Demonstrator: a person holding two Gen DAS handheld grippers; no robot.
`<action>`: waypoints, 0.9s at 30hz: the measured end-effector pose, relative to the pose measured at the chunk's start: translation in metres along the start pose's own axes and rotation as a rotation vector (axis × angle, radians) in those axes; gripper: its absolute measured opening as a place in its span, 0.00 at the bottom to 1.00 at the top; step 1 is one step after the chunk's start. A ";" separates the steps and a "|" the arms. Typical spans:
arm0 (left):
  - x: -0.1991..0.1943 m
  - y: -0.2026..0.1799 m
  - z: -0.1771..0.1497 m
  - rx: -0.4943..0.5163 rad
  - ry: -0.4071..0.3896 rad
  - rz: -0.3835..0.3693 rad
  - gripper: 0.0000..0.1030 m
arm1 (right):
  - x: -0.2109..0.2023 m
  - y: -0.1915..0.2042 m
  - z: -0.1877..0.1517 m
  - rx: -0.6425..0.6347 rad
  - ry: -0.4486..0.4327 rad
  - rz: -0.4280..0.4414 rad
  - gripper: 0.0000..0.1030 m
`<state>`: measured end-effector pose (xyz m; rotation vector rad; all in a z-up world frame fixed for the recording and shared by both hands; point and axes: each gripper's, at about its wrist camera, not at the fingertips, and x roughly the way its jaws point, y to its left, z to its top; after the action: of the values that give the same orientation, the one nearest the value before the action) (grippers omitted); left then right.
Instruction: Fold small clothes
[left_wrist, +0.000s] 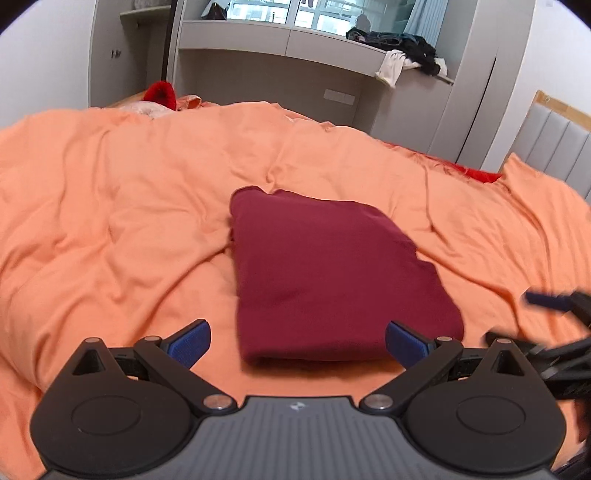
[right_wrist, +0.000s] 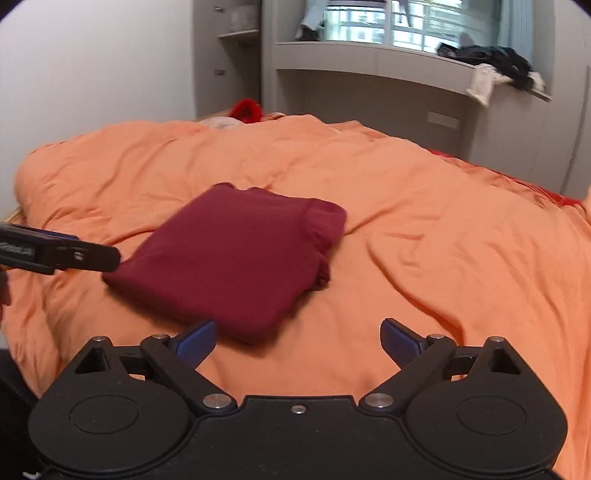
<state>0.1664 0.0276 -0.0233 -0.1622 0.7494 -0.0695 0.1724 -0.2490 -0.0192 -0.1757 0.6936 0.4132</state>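
Left wrist view: we see the left gripper (left_wrist: 297, 341) with its blue-padded fingers (left_wrist: 190, 342) spread wide, holding nothing, flanking the near edge of the folded maroon garment (left_wrist: 328, 273). The right gripper (right_wrist: 297, 339) is equally wide and empty. The garment lies flat on the orange duvet (left_wrist: 110, 206) of the bed.

Light: soft daylight from the barred glass window (right_wrist: 399, 26) at the back.
Shadows: faint, beneath the folded maroon cloth (left_wrist: 332, 280).
Blur: slight motion smear at frame sides.
Edges: fisheye bending, dark corners.
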 end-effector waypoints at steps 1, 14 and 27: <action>0.000 -0.002 -0.001 0.014 -0.010 0.023 0.99 | -0.004 0.001 0.002 -0.004 -0.033 -0.004 0.99; 0.004 -0.022 -0.012 0.120 0.040 -0.001 0.99 | -0.013 -0.001 0.009 0.051 -0.083 0.015 0.99; 0.003 -0.025 -0.012 0.156 0.025 0.020 0.99 | -0.013 0.002 0.009 0.045 -0.060 0.029 0.99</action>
<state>0.1604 0.0014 -0.0302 -0.0053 0.7670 -0.1108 0.1676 -0.2487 -0.0037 -0.1104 0.6462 0.4284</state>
